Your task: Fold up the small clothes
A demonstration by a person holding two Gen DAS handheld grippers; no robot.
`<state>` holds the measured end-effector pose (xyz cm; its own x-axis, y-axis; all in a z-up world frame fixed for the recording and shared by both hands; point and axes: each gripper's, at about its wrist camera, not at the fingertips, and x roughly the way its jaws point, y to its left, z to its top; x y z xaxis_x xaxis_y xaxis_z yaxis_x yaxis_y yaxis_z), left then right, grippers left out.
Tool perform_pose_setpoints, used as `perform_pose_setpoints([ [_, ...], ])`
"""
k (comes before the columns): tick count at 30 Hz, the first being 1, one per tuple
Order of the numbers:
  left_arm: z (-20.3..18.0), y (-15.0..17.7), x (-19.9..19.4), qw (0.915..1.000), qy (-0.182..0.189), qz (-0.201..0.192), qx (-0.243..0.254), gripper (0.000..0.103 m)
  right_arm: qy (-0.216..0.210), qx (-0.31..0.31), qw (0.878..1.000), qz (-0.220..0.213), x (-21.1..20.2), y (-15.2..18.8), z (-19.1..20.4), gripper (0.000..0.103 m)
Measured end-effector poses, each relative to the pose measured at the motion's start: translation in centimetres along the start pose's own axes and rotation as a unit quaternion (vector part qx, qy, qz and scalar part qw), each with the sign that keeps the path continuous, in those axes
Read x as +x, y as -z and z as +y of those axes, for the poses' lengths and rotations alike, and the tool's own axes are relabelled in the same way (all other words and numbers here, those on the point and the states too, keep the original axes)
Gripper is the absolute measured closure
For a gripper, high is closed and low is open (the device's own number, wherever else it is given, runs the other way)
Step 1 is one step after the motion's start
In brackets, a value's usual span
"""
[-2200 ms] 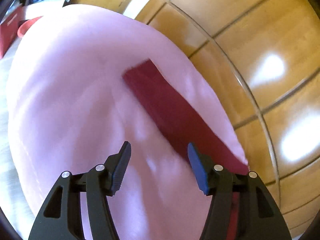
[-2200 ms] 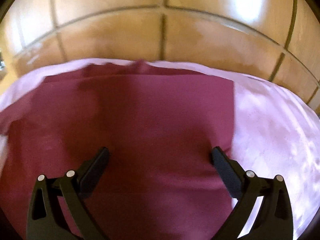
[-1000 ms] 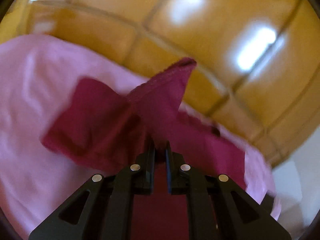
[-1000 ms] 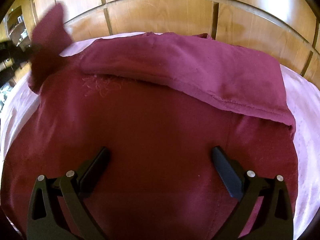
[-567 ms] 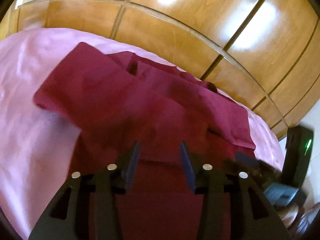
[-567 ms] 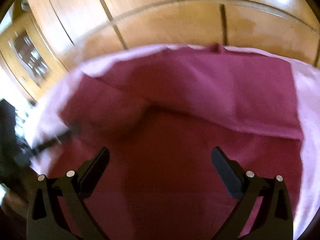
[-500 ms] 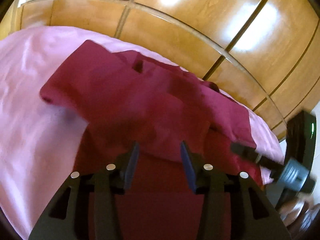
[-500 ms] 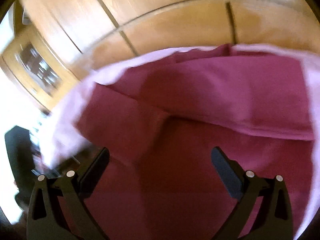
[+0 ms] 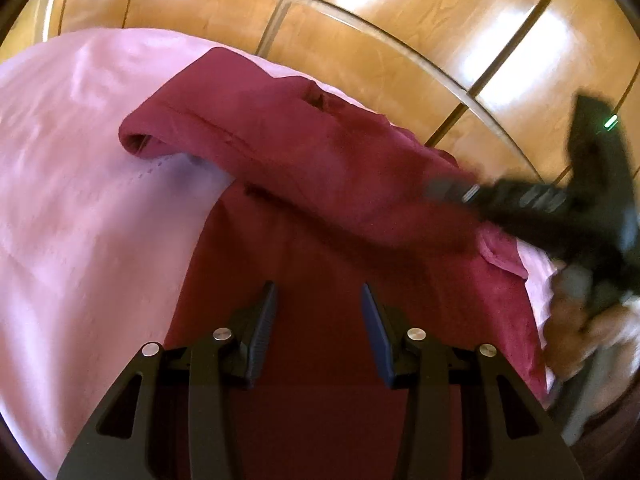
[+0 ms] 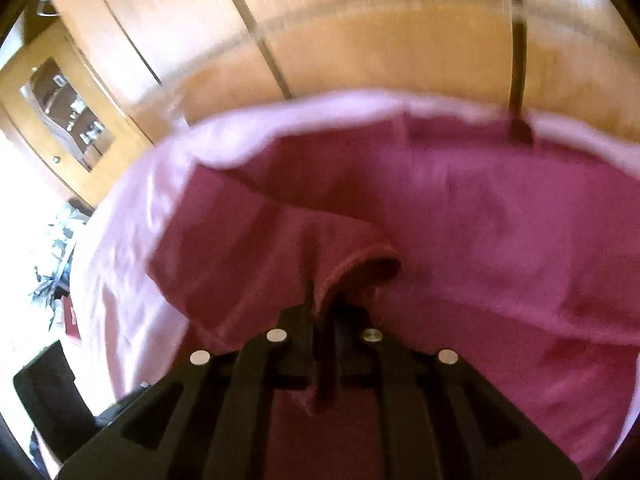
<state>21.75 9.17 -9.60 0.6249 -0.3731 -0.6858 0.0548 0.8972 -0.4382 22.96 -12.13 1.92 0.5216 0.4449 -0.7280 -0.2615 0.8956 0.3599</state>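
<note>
Beyond both pairs of fingers, a pink sheet [image 9: 80, 184] covers the surface on which the work is done, with glossy wooden cabinet doors [image 9: 400, 40] rising behind it. Spread across the sheet lies a maroon garment [image 9: 312, 184], its upper part folded over into a thick band that runs ahead of the left gripper [image 9: 318, 300]; one end of that band forms an open sleeve-like loop ahead and to the left of the left gripper's fingers [image 9: 266, 312]. Those fingers stand parted and released above the flat lower part of the garment, with nothing clamped between them. To their right, blurred, the right gripper [image 9: 444, 191] reaches over the folded band, a person's hand [image 9: 580, 320] on its handle and a small green light on its body. Seen from the right wrist, the right gripper [image 10: 320, 300] is clenched on a fold of the maroon garment, the hemmed edge of the cloth curling up just ahead of its fingers [image 10: 306, 312]. Far to the left of these stands a glass-fronted wooden cabinet [image 10: 64, 112]. No brand, label or legible writing shows on the cloth or the tools.
</note>
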Motion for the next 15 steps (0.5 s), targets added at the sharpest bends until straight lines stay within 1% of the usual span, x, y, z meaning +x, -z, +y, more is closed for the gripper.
perform_pose_setpoints([
  [1,0.0,0.1,0.1,1.0000,-0.004,0.001,0.002,0.061,-0.003,-0.009,1.000,-0.014,-1.2,-0.8,0.1,0.096],
  [2,0.1,0.2,0.2,1.0000,-0.008,0.002,0.004,0.061,0.002,-0.019,0.999,-0.028,-2.3,-1.5,0.4,0.096],
  [4,0.1,0.4,0.3,0.9999,-0.013,0.001,0.008,0.061,0.014,-0.029,0.998,-0.052,-4.5,-3.0,-0.2,0.096],
  [6,0.0,0.5,0.3,0.9997,-0.018,0.000,0.015,0.061,0.029,-0.022,0.997,-0.074,-6.4,-4.3,-1.8,0.096],
  [8,0.0,0.6,0.4,0.9995,-0.022,0.000,0.023,0.061,0.050,-0.004,0.995,-0.089,-8.3,-5.1,-4.5,0.096],
  [11,0.0,0.6,0.7,0.9994,-0.025,0.001,0.024,0.061,0.076,0.023,0.992,-0.098,-10.0,-4.9,-8.2,0.096],
  [15,0.2,0.8,0.5,0.9992,-0.029,0.003,0.028,0.061,0.124,0.076,0.986,-0.075,-9.5,-3.7,-14.3,0.096],
])
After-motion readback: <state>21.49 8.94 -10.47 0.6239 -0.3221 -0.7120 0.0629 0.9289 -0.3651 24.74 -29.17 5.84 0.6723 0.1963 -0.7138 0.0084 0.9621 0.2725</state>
